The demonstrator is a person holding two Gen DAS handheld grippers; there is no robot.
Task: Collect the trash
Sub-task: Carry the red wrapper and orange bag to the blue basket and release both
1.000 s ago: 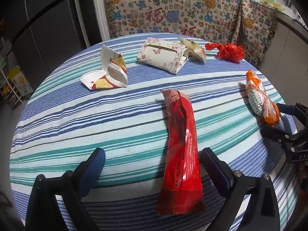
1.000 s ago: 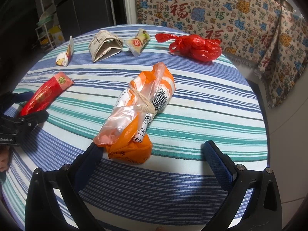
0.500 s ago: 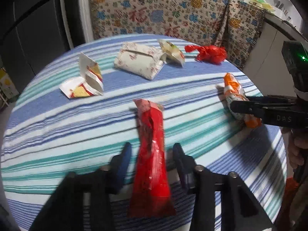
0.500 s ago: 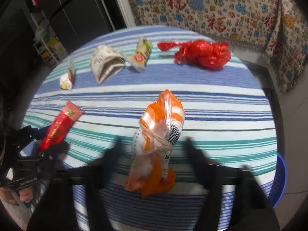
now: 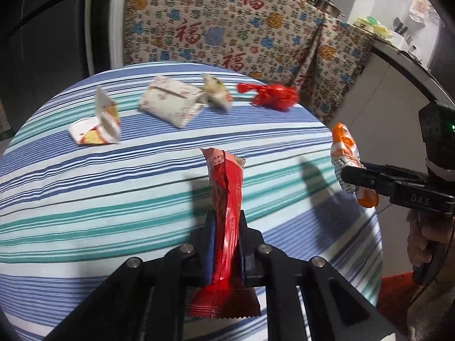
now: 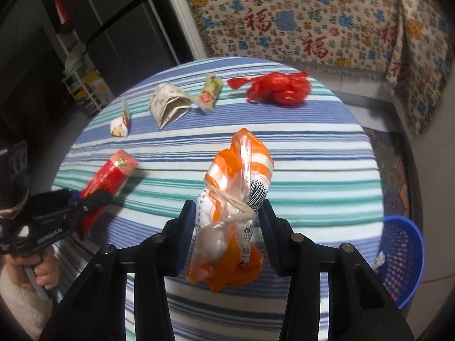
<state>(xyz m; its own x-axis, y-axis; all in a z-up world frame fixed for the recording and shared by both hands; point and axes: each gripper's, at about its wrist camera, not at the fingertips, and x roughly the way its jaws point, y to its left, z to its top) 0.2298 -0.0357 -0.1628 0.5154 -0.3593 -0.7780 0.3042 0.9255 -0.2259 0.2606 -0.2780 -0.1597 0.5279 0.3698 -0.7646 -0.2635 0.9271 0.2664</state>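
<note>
My left gripper [image 5: 226,227] is shut on a long red snack wrapper [image 5: 227,199] and holds it lifted above the striped round table [image 5: 85,193]. My right gripper [image 6: 227,216] is shut on a tied orange and white plastic bag [image 6: 236,199], also lifted off the table. In the right wrist view the left gripper [image 6: 85,199] with the red wrapper [image 6: 108,176] shows at the left. In the left wrist view the right gripper [image 5: 349,174] with the orange bag [image 5: 344,153] shows at the right.
On the table's far side lie a folded paper carton [image 5: 99,122], a floral tissue pack [image 5: 170,103], a small snack packet [image 5: 217,93] and a crumpled red plastic bag [image 5: 273,96]. A blue mesh basket [image 6: 401,258] stands on the floor at the right. A patterned cloth [image 6: 312,14] hangs behind.
Both grippers closed on their items, the left on the red wrapper and the right on the orange bag, and lifted them off the table.
</note>
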